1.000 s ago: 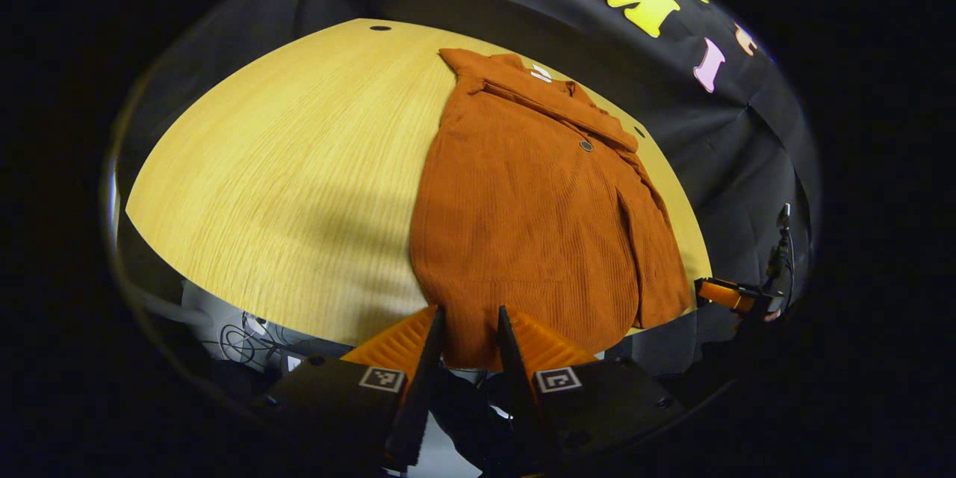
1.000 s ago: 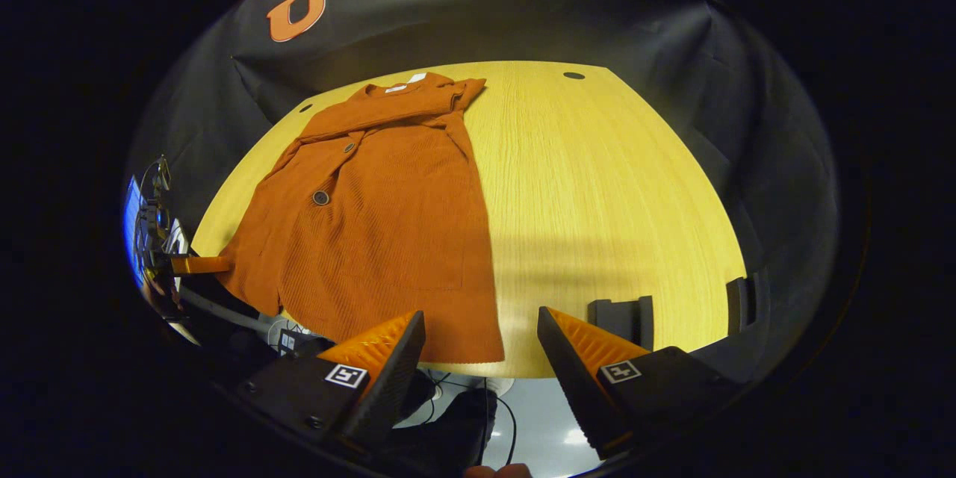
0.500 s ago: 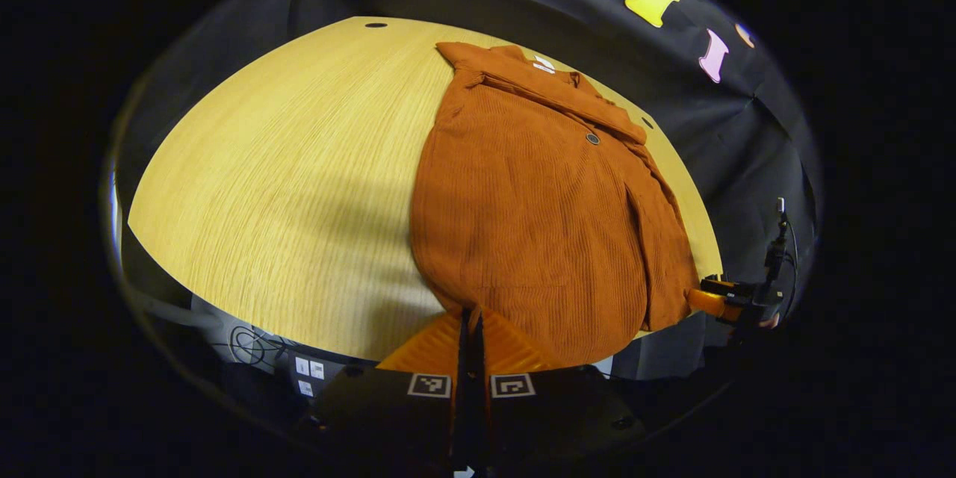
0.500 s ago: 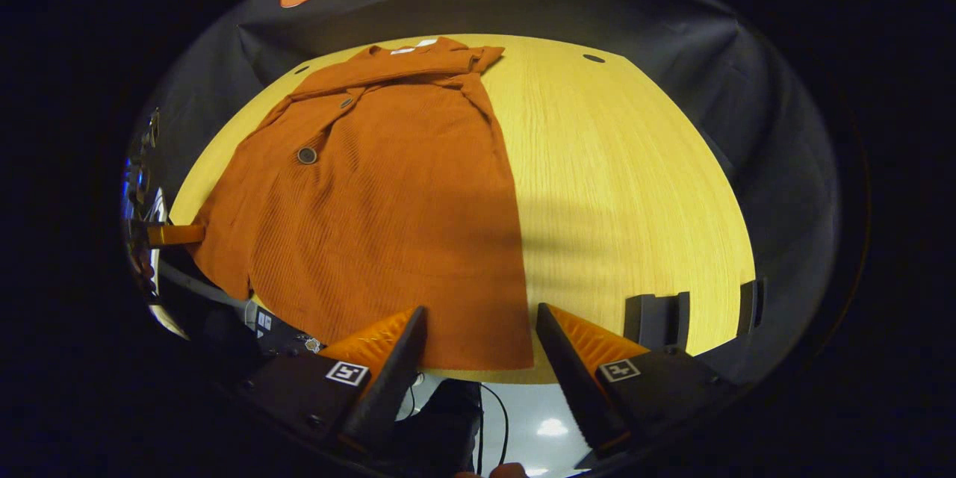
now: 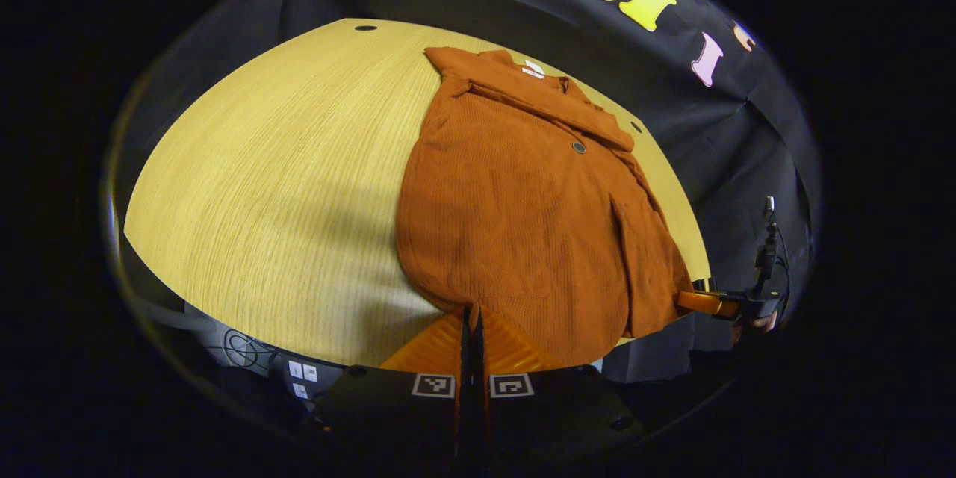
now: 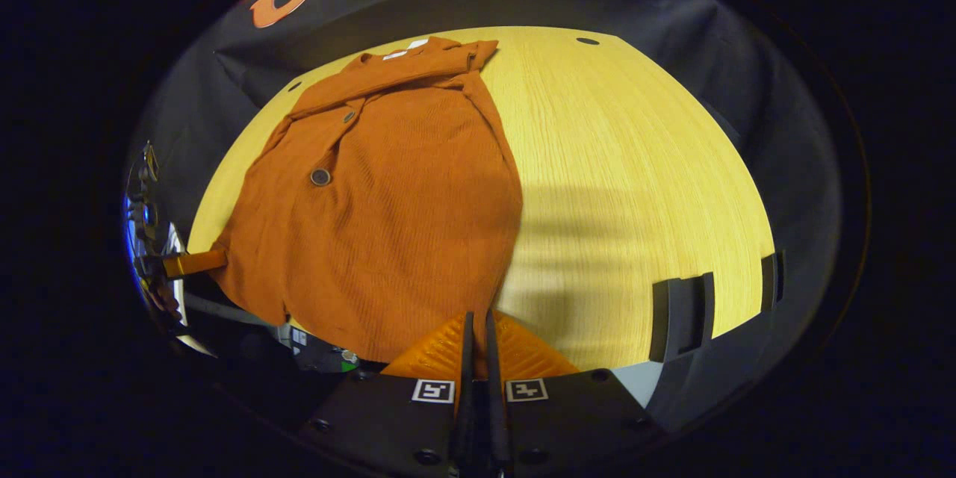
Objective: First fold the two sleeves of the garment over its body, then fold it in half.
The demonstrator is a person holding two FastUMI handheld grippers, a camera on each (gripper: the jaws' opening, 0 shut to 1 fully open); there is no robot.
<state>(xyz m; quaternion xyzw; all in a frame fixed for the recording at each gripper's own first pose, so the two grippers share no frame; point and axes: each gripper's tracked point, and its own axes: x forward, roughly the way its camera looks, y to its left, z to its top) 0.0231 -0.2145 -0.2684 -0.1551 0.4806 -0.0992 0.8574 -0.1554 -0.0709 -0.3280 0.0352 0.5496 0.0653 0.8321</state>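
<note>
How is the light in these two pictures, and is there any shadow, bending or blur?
Left gripper view: a soft shadow band crosses the table beside the garment; the table edge bows strongly. Right gripper view: a similar shadow band lies right of the garment; the weave stays sharp, without glare.

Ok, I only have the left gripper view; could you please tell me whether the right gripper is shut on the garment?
Observer: Yes. In the right gripper view, the right gripper has its jaws shut on a hem corner of the garment.
Operator: Thank you. Is anything else near it on the table?
Observer: Two black blocks sit at the near edge of the table, to the right in that view, apart from the garment.
</note>
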